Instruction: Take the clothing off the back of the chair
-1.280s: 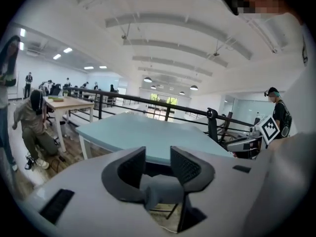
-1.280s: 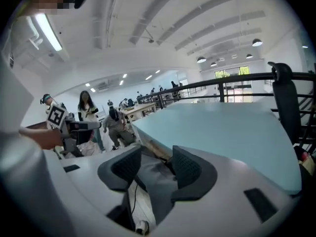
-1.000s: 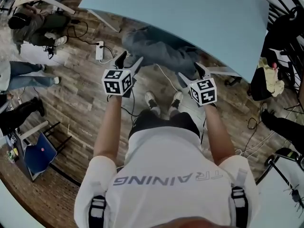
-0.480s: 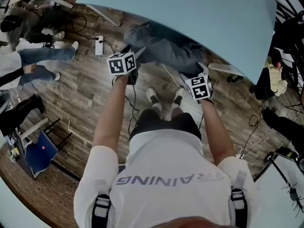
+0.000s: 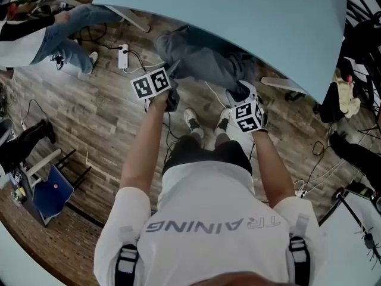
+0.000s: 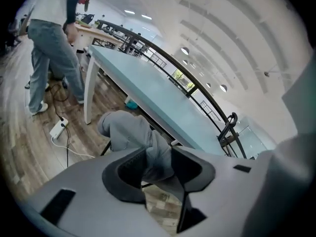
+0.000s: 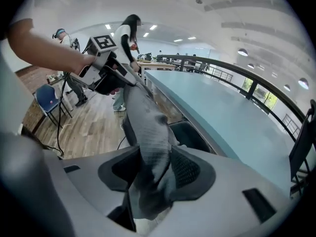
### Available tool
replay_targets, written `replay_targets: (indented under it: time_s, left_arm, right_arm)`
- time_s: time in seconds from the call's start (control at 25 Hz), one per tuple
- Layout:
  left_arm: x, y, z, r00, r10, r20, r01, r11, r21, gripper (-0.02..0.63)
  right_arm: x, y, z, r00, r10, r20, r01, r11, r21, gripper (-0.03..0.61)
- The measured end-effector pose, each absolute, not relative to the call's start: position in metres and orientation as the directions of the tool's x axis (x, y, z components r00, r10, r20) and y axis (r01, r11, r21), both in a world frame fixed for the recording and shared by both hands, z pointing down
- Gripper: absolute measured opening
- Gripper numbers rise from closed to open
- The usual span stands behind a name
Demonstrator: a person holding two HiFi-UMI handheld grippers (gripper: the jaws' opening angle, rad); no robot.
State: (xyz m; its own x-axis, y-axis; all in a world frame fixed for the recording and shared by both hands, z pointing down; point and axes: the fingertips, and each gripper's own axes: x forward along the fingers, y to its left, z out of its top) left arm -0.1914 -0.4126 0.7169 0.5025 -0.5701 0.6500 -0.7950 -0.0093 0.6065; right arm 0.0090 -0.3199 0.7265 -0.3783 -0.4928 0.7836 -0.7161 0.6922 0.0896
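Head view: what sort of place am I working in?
Probably an open lab or workshop hall: a long pale blue table, a white power strip on the wood-plank floor, and a black metal railing beyond.

Bright, even indoor light from ceiling lamps (image 6: 185, 51); shadows soft, darkest under the table (image 5: 250, 16). All three of my views are fisheye: straight edges bow, and both gripper views have black corners. Floor (image 6: 19, 112) smears at the left rim of my left gripper view. Close foreground looks soft; white ceiling (image 6: 222, 28) washes out near the lamps.
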Motion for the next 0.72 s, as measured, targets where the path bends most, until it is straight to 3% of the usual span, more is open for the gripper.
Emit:
replay_targets:
  time_s: [0.08, 0.12, 0.16, 0.48, 0.72]
  left_arm:
    - [-0.188, -0.405, 0.711, 0.491, -0.578, 0.652, -0.816, -0.045, 0.576, 0.111]
    - [-0.187, -0.402, 0.708, 0.487, -0.580, 0.653, -0.827, -0.067, 0.558, 0.097]
    - [-0.186, -0.401, 0.706, 0.484, -0.584, 0.652, -0.835, -0.085, 0.543, 0.094]
    - [-0.173, -0.390, 0.662, 0.498, -0.604, 0.622, -0.867, -0.336, 0.367, 0.089]
    - [-0.161, -0.387, 0.582, 0.533, -0.696, 0.481, -0.846, -0.451, 0.284, 0.087]
  right_arm:
    - [0.007, -0.317, 0.716, -0.394, -0.507, 0.767, -0.700, 0.706, 0.107, 0.185]
    - [0.005, -0.315, 0.709, -0.408, -0.517, 0.752, -0.703, 0.704, 0.103, 0.142]
    - [0.003, -0.312, 0.705, -0.422, -0.525, 0.739, -0.715, 0.694, 0.084, 0.036]
    - [0.019, -0.328, 0.685, -0.486, -0.599, 0.636, -0.858, 0.465, -0.218, 0.035]
    - [0.037, -0.360, 0.628, -0.508, -0.697, 0.505, -0.858, 0.362, -0.364, 0.035]
